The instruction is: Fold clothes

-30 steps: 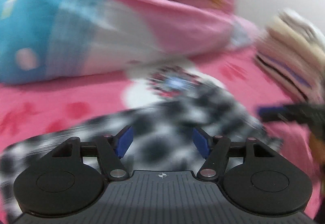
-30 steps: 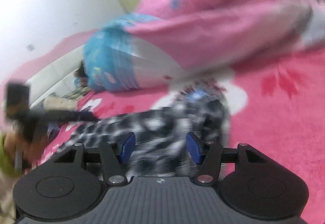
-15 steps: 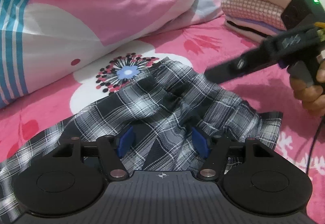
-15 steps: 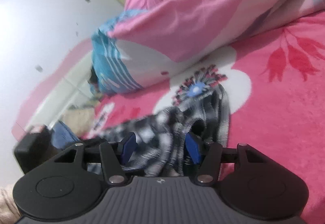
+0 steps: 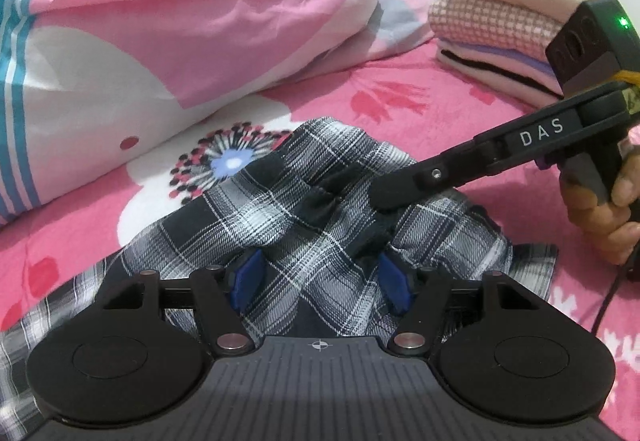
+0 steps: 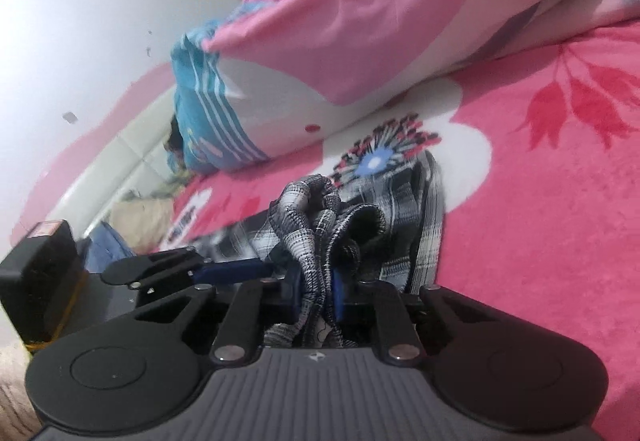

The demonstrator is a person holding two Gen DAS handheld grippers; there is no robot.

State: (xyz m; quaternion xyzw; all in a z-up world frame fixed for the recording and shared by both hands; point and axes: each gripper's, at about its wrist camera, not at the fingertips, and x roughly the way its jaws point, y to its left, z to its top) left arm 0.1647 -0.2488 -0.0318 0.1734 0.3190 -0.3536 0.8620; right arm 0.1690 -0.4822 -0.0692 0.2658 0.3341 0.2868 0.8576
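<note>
Right gripper point(image 6: 316, 295): since half a second ago, now pinching bunched black-and-white plaid shirt point(image 5: 304, 209).
Left gripper point(image 5: 320, 281): fingers spread, over shirt.
Shirt: crumpled on pink floral blanket point(image 5: 400, 101); folded clothes stack point(image 5: 500, 25) at 2 o'clock.

One plaid shirt point(image 5: 304, 209) lies crumpled on one pink bed point(image 5: 400, 109). One rolled pink quilt point(image 5: 180, 21). One stack of folded clothes point(image 5: 504, 25) (five layers, as far as I can count). Two grippers: left point(image 5: 320, 281), right point(image 6: 316, 293).
</note>
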